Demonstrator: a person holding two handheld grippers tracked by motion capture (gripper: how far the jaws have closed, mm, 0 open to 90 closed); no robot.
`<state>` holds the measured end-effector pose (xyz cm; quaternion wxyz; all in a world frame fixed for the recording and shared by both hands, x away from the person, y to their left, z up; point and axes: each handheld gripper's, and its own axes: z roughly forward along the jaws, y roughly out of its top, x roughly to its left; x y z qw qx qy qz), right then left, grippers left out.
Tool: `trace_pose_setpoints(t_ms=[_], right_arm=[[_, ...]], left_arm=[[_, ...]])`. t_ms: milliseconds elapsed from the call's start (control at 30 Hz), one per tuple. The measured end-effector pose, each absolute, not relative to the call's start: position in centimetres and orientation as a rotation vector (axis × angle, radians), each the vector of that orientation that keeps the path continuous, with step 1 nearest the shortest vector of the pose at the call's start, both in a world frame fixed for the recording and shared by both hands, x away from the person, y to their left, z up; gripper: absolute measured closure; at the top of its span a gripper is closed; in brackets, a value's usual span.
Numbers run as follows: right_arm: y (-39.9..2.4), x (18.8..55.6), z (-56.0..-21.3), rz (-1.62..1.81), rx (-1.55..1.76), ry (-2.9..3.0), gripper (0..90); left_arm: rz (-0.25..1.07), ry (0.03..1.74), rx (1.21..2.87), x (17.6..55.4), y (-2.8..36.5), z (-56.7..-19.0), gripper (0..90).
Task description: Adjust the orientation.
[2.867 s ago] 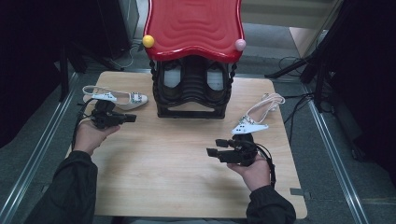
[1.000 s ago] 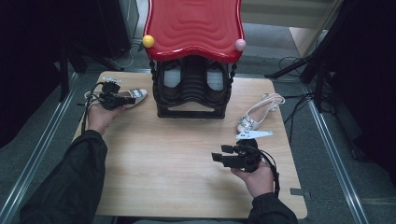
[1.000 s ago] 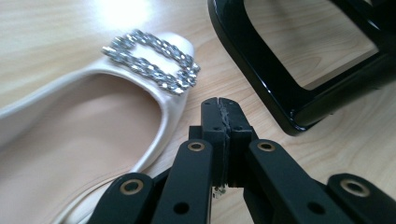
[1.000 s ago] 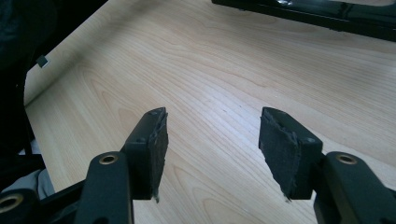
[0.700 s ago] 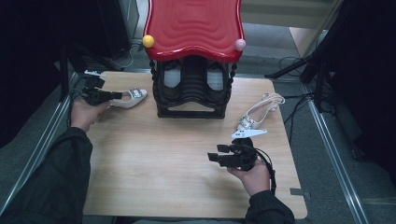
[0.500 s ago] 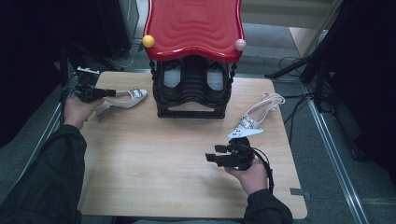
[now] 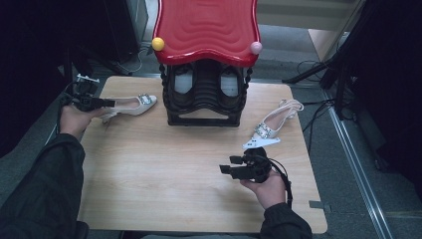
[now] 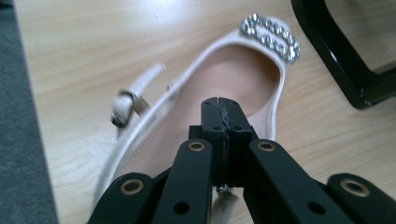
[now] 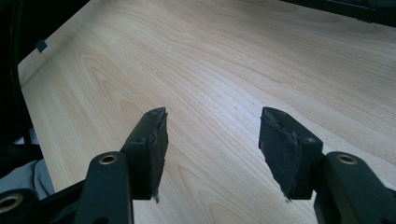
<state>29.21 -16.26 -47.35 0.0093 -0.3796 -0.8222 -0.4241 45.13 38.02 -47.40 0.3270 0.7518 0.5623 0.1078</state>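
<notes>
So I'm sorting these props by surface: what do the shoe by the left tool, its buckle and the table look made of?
The shoe looks like smooth cream leather or faux leather with a soft sheen; which one I can't tell. Its buckle looks like metal set with sparkling clear stones. The table looks like light wood or wood-grain laminate, going by its streaky matte grain.

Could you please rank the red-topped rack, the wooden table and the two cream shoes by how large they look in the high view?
1. wooden table
2. red-topped rack
3. left shoe and right shoe: they look alike, so no ranking between them.
</notes>
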Motion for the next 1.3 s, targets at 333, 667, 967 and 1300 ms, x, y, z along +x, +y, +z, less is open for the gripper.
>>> trace_pose_setpoints(t_ms=[333,667,967,1300], right_arm=[[-16.1,29.3,-47.3,-1.318,-1.18,-2.567,43.4],[-16.0,29.5,-47.1,-1.333,-1.17,-2.559,43.3],[-16.1,29.4,-47.0,-1.338,-1.17,-2.556,43.2],[-15.9,29.3,-47.1,-1.325,-1.156,-2.568,43.0]], left_arm=[[0.183,1.442,2.016,44.3,36.9,-48.3,90.0],[0.135,1.465,1.942,43.5,35.9,-49.1,90.0],[0.099,1.478,1.912,43.0,34.0,-48.9,90.0],[0.058,1.52,1.855,43.2,32.0,-49.1,90.0]])
